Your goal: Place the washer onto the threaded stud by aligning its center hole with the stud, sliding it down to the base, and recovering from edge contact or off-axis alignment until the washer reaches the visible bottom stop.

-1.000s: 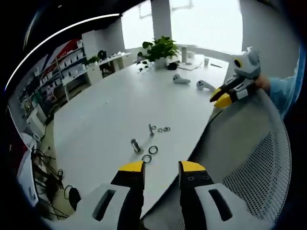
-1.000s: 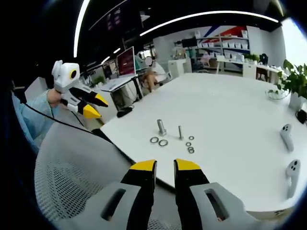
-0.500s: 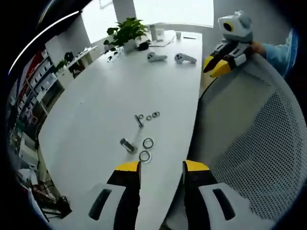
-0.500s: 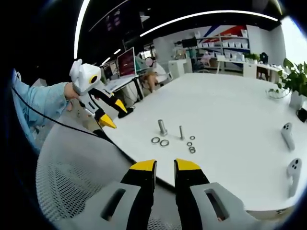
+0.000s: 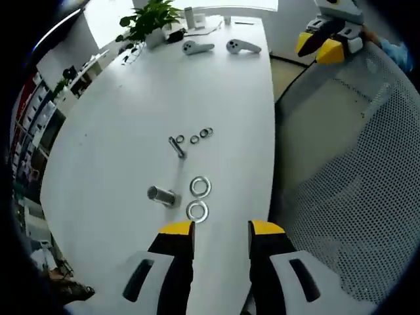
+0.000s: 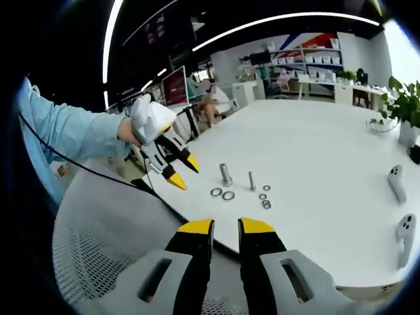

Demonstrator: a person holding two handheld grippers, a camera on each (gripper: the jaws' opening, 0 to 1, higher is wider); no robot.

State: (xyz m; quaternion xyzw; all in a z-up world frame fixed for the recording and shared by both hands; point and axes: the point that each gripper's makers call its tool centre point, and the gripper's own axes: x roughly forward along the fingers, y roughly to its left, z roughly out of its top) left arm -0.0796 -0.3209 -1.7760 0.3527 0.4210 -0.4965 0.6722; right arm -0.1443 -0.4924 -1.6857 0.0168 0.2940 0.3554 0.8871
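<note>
both grippers' jaws spread, holding nothing — left gripper (image 5: 218, 228) hovers just above two washers (image 5: 199, 186) lying beside the stud (image 5: 161, 195) on the table (image 5: 118, 105); right gripper (image 6: 225, 226) well back.

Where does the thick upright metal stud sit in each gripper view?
Left gripper view: the thick silver metal stud sits just left of centre, above the left gripper, left of two large steel washers.
Right gripper view: it stands near centre, just behind those washers.
Shared landmark: the thin silver bolt beside it on the white table.
</note>
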